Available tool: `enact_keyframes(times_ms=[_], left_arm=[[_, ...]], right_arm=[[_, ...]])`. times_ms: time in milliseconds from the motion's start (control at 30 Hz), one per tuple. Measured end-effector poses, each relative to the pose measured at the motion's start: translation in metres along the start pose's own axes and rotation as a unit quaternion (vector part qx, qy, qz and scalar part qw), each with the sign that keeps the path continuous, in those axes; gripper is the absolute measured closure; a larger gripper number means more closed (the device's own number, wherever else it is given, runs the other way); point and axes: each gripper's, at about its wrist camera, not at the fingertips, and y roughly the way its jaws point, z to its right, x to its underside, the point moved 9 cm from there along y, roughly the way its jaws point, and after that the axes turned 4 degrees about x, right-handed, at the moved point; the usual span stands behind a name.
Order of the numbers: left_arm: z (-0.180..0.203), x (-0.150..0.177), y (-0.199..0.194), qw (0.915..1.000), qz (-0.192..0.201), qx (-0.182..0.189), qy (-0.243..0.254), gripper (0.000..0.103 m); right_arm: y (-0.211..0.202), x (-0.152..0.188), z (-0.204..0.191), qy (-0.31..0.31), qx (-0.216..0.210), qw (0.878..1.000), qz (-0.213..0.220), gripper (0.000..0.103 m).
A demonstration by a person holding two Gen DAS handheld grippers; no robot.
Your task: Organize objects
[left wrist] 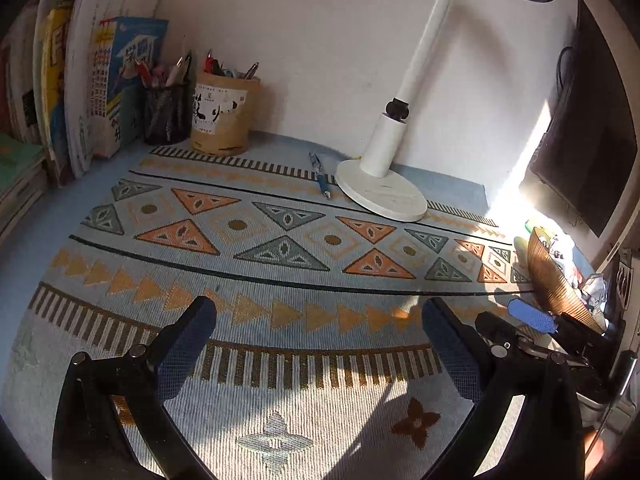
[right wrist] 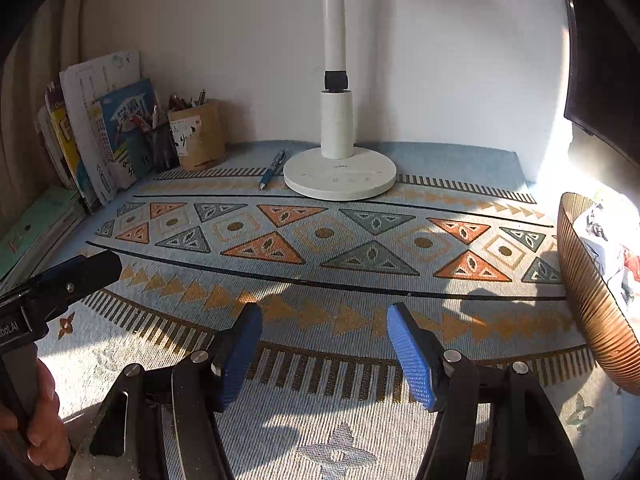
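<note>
Books (left wrist: 100,80) stand upright at the far left against the wall, packed side by side so they prop each other, with a flat stack lying nearer on the left. Just right of them a black mesh pen holder (left wrist: 166,114) and a brown paper-wrapped cup (left wrist: 222,114) keep pens upright and off the patterned cloth (left wrist: 280,280) that covers the counter. One blue pen (left wrist: 321,176) lies loose on that cloth at the far side, just beside the left edge of the white lamp base (left wrist: 380,192); it looks like the stray item to tidy, probably into a holder. It is slim, with a blue grip, a paler barrel and its tip pointing nearward. At the far right a ribbed brown bowl (right wrist: 592,292) holds crumpled odds and ends.

The left gripper (left wrist: 318,320) hovers low over the near cloth, fingers spread wide and empty. The right gripper (right wrist: 324,324) hangs likewise, fingers apart, holding nothing, well short of the pen.
</note>
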Motion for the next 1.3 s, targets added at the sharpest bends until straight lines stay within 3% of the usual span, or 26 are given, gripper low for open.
enact_keyframes(times_ms=[200, 433, 733, 833, 1300], left_arm=[[-0.002, 0.01, 0.017, 0.9995, -0.028, -0.016, 0.001, 0.001], [-0.004, 0.01, 0.013, 0.9991, -0.015, -0.037, 0.011, 0.001], [0.02, 0.018, 0.021, 0.9881, -0.028, -0.103, 0.111, 0.001], [0.017, 0.019, 0.023, 0.9857, -0.036, -0.119, 0.114, 0.001], [0.018, 0.022, 0.027, 0.9839, -0.05, -0.121, 0.122, 0.001]], right_arm=[[0.012, 0.001, 0.009, 0.009, 0.026, 0.999, -0.019, 0.04], [0.02, 0.005, 0.023, 0.043, 0.027, 0.998, -0.043, 0.04], [0.02, 0.008, 0.029, 0.055, 0.026, 0.997, -0.049, 0.04], [0.02, 0.009, 0.031, 0.061, 0.024, 0.996, -0.053, 0.039], [0.024, 0.013, 0.032, 0.064, 0.025, 0.996, -0.065, 0.037]])
